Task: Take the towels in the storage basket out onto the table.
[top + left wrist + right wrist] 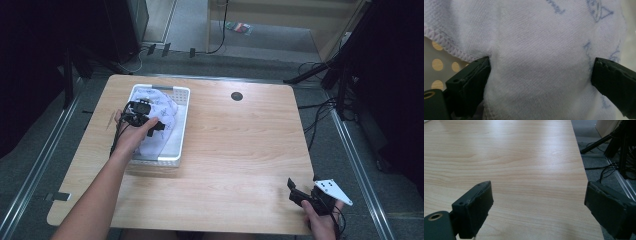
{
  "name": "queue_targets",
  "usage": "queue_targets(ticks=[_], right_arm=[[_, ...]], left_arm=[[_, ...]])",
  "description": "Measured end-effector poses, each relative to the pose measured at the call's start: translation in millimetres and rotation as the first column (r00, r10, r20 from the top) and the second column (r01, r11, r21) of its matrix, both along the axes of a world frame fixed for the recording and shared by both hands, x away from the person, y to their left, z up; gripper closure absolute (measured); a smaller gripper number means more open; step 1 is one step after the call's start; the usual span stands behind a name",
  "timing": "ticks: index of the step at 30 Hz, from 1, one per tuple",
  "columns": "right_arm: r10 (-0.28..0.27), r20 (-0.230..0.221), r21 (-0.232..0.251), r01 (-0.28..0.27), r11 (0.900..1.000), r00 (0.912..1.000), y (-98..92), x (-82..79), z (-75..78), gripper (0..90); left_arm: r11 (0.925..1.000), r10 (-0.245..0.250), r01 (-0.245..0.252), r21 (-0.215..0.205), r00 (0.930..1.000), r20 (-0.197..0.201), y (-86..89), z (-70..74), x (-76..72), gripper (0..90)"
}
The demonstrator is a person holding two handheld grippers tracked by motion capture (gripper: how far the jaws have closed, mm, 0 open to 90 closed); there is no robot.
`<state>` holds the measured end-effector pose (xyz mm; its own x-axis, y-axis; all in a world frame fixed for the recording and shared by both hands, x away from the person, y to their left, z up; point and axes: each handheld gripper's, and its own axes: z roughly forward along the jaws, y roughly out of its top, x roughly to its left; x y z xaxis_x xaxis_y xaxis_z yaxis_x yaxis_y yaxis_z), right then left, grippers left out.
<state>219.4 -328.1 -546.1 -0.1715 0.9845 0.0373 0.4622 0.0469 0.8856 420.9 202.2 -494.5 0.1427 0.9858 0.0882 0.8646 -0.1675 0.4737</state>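
Note:
A white cloth (pixel 166 106) with faint blue print lies bunched in a white plastic basket (pixel 183 125) on the left half of the wooden table (pixel 240 145). My left gripper (pixel 156 125) reaches down into the basket. In the left gripper view a fold of the cloth (pixel 536 50) bulges between the two wide-apart jaws of the left gripper (pixel 540 80), which is open. My right gripper (pixel 296 193) rests near the table's front right corner. It is open, and bare wood (pixel 524 157) lies between the jaws of the right gripper (pixel 537 207).
The basket's perforated floor (pixel 436 65) shows beside the cloth's stitched hem. A round cable hole (pixel 237 96) sits at the back of the table. Cables and stand legs (pixel 609 147) lie on the floor past the right edge.

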Motion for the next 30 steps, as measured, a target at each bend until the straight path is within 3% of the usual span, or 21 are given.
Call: queue_targets(ticks=[5,8,10,12,17,20,22,24,30], right_arm=[[-0.001,-0.001,0.002,0.001,1.0,1.0,-0.1,0.0,0.0,8.3],[-0.002,-0.001,0.002,0.002,1.0,1.0,0.0,-0.1,0.0,8.3],[-0.004,-0.003,0.004,0.004,1.0,1.0,0.0,-0.2,0.0,8.3],[-0.004,-0.003,0.005,0.004,1.0,1.0,0.0,-0.2,0.1,8.3],[-0.003,-0.003,0.005,0.003,1.0,1.0,0.0,-0.2,0.0,8.3],[-0.003,-0.004,0.004,0.003,1.0,1.0,0.0,-0.1,0.0,8.3],[-0.001,0.0,0.002,0.001,1.0,1.0,0.0,-0.1,0.0,8.4],[-0.001,-0.001,0.001,0.001,1.0,1.0,0.0,-0.1,0.0,8.4],[-0.005,-0.004,0.002,0.005,1.0,1.0,0.1,-0.2,0.0,8.5]], left_arm=[[0.997,-0.018,0.019,0.074,0.9996,-0.021,-8.7,-9.2,2.1,0.0],[0.9923,-0.044,0.052,0.113,0.9968,-0.067,-15.5,-17.8,2.3,0.0],[0.9922,-0.05,0.057,0.111,0.9965,-0.067,-17.7,-24.4,1.4,0.0],[0.9953,-0.049,0.054,0.08,0.997,-0.059,-14.4,-25.1,0.4,0.0],[0.9979,-0.044,0.046,0.046,0.9979,-0.047,-12.4,-27.4,-1.7,0.0],[0.999,-0.039,0.04,0.022,0.9979,-0.052,-11.5,-26.5,-2.2,4.1],[0.9989,-0.042,0.042,0.018,0.9985,-0.037,-10.6,-23.8,-3.9,16.5],[0.9986,-0.05,0.051,0.016,0.9977,-0.047,-8.7,-22.7,-2.3,17.8],[0.9975,-0.062,0.064,0.031,0.9974,-0.035,-6.7,-19.1,-3.5,37.9]])
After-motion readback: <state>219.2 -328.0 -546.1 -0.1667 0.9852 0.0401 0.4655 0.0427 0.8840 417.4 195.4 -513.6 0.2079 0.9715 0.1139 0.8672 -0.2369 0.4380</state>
